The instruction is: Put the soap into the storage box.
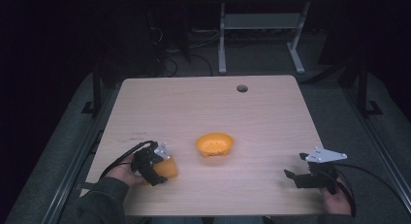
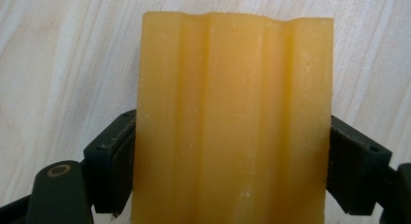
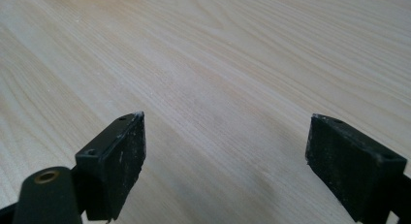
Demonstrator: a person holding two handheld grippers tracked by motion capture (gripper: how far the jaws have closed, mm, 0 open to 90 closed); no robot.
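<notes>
An orange bowl [image 1: 214, 144] sits near the middle of the light wooden table [image 1: 203, 107]. My left gripper [image 1: 162, 169] is at the front left, shut on a yellow-orange ridged block [image 2: 232, 122] that fills the space between its jaws; that block [image 1: 167, 168] rests low over the table, left of the bowl. My right gripper [image 1: 296, 166] is at the front right, open, with bare tabletop between its fingers [image 3: 116, 161].
A round cable hole [image 1: 242, 88] lies near the table's far edge. Beyond the table stand a white desk frame [image 1: 259, 25] and floor cables in a dark room. Metal rails run along both sides of the table.
</notes>
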